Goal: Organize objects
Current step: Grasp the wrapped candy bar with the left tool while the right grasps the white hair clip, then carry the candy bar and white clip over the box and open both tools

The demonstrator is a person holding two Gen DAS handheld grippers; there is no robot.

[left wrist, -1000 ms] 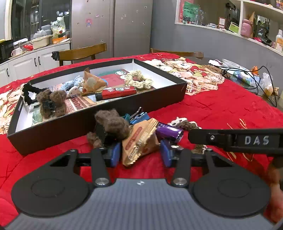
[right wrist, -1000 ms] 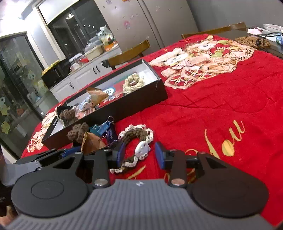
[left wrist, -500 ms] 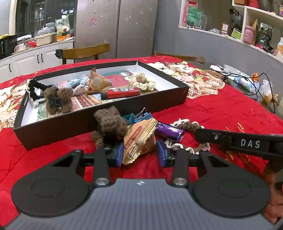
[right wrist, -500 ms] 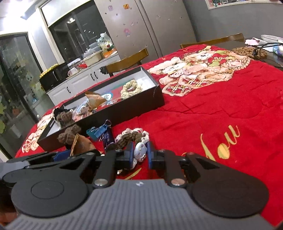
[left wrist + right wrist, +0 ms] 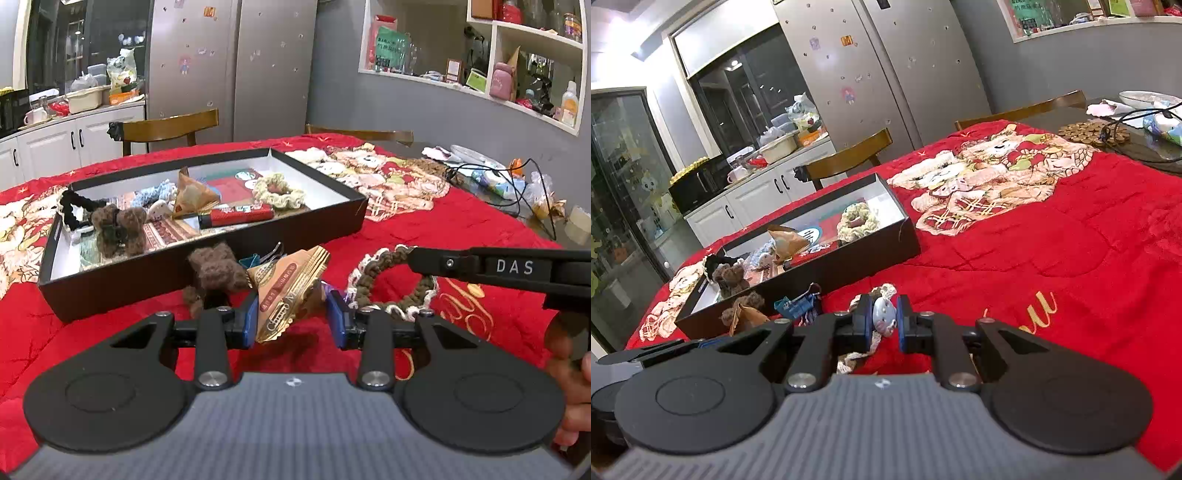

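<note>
My left gripper (image 5: pixel 291 317) is shut on a brown and gold snack packet (image 5: pixel 288 288) and holds it above the red cloth. My right gripper (image 5: pixel 883 323) is shut on the white face charm of a brown and white braided hair tie (image 5: pixel 884 317); the tie hangs from it in the left wrist view (image 5: pixel 391 284). The black box (image 5: pixel 207 254) with a white inside stands just behind, holding a cream scrunchie (image 5: pixel 279 190), a red lighter (image 5: pixel 236 218), a brown bear clip (image 5: pixel 118 229) and a second packet (image 5: pixel 192 195). A brown fuzzy clip (image 5: pixel 216 273) lies in front of the box.
Blue binder clips (image 5: pixel 796 304) lie by the box front. A purple item (image 5: pixel 327 286) shows behind the packet. Wooden chairs (image 5: pixel 166 127) stand at the table's far side. Cables and clutter (image 5: pixel 498 181) sit at the far right. The red cloth (image 5: pixel 1052 258) covers the table.
Both grippers closed and lifted. The left took hold of the snack packet. The right shut on the hair tie's charm and raised the tie off the cloth.
</note>
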